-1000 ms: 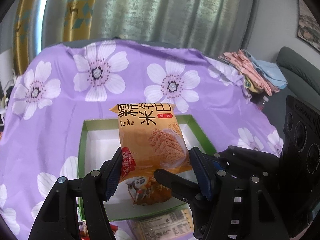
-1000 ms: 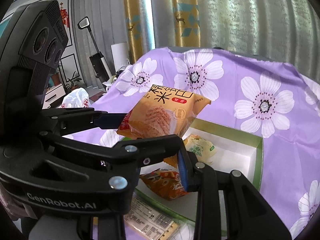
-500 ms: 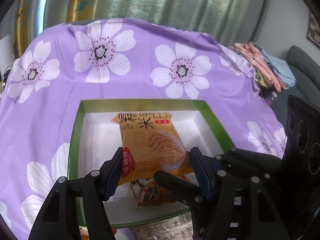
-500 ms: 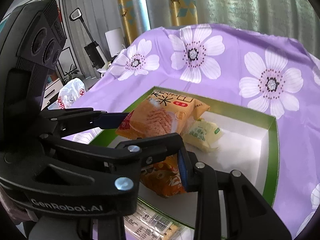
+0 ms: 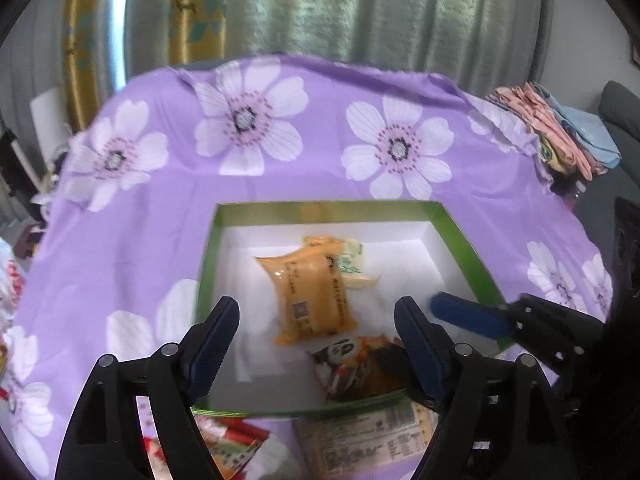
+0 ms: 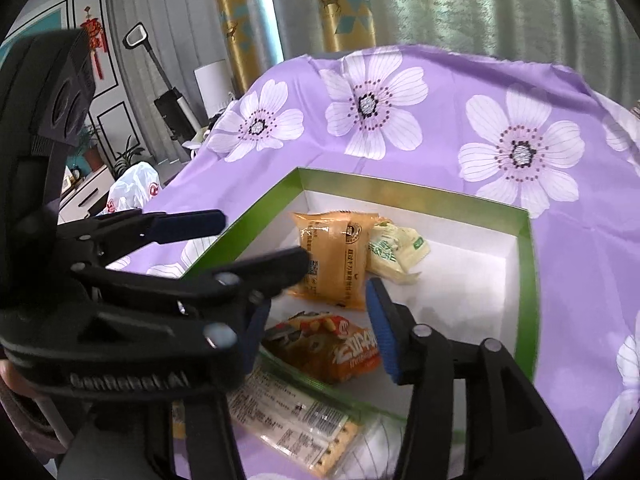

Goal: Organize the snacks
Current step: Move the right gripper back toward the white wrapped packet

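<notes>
A green-rimmed white box (image 5: 208,256) (image 6: 524,280) sits on the purple flowered cloth. The orange rice-cracker packet (image 5: 310,296) (image 6: 332,256) lies back side up inside it, partly over a pale green-printed packet (image 5: 354,260) (image 6: 396,248). A red-orange snack bag (image 5: 360,364) (image 6: 332,348) lies near the box's front wall. My left gripper (image 5: 316,340) is open and empty above the box front. My right gripper (image 6: 316,320) is open and empty; one of its blue-tipped fingers (image 5: 468,314) shows in the left wrist view.
A clear cracker pack (image 5: 360,436) (image 6: 296,420) and a red-and-white packet (image 5: 236,440) lie on the cloth in front of the box. Folded clothes (image 5: 552,136) sit at the table's far right. A white plastic bag (image 6: 132,192) lies off the left edge.
My left gripper opened and let go of the orange packet, which dropped into the box and flipped back side up. Both grippers drew back slightly.
</notes>
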The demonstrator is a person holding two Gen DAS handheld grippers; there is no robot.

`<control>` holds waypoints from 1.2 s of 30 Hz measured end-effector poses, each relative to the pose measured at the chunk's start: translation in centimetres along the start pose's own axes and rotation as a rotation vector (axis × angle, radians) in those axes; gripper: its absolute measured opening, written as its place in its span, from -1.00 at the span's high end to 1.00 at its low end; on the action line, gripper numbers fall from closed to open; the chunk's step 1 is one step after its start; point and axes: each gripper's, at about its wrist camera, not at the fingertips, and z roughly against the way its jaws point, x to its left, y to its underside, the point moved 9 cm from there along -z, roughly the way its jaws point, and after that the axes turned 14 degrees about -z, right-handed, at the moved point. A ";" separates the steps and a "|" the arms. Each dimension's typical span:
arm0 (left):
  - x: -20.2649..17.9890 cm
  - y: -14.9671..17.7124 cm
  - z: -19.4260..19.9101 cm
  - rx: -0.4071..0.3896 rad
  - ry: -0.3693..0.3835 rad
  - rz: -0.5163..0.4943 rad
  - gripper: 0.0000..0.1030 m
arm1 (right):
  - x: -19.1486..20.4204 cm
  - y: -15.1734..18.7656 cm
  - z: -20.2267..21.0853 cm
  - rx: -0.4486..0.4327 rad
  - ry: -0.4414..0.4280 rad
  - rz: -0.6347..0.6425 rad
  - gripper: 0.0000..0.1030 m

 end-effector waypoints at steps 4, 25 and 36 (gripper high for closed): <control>0.4 0.1 2.6 -0.035 -0.062 -0.005 -0.57 | 0.2 0.7 2.2 -0.023 0.007 -0.016 -0.29; -2.6 1.8 14.1 -0.167 -0.170 -0.066 -0.57 | 4.3 4.1 13.0 -0.127 -0.015 -0.001 -0.70; -4.6 3.3 16.0 -0.162 -0.154 -0.085 -0.57 | 3.6 6.1 16.0 -0.150 0.012 -0.019 -0.70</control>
